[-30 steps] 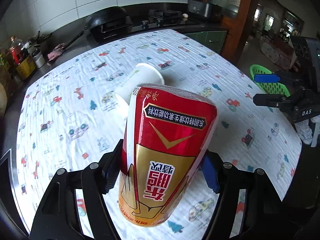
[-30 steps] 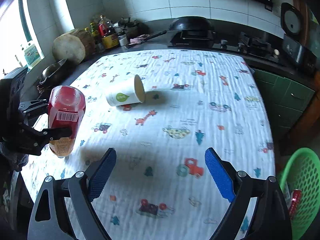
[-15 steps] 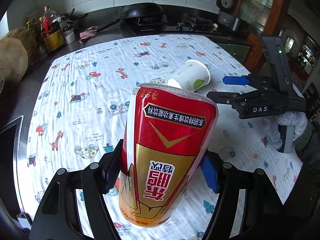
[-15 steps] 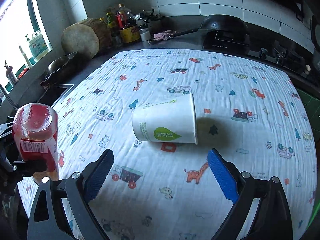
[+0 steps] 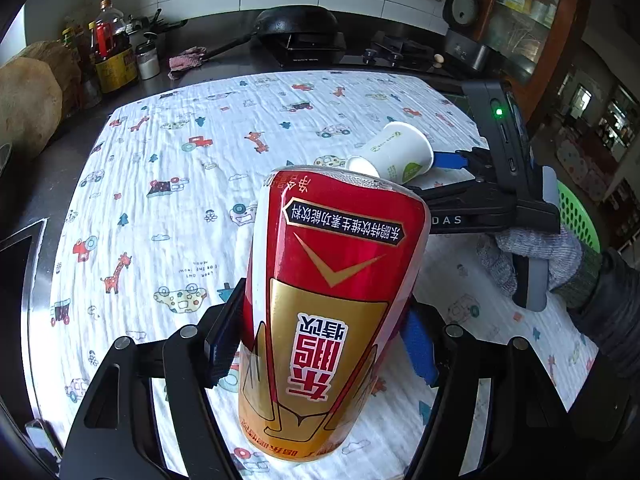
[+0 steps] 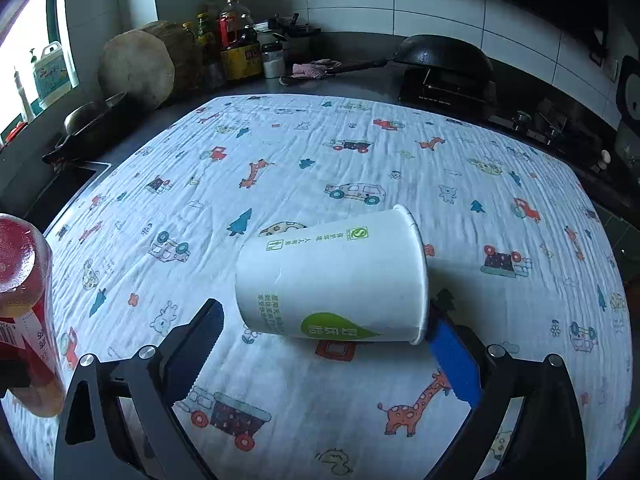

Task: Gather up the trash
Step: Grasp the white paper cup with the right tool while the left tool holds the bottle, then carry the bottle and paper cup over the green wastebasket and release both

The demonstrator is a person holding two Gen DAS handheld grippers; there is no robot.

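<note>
The step in hand was the second pickup: the left hand-held gripper (image 5: 320, 344) was clamped on a red and gold can (image 5: 328, 312), lifted off the tabletop (image 6: 320, 152), while the right hand-held gripper (image 6: 324, 340) closed in on a white paper cup (image 6: 336, 276) lying on its side. Its jaws had just been narrowing but stood apart, the cup's nearer part between the tips; the right pad (image 6: 454, 360) sat just beside the rim, possibly touching, though the view left that unclear. The next move called for pushing further along the cup, then squeezing gently, since thin paper would likely crumple.
</note>
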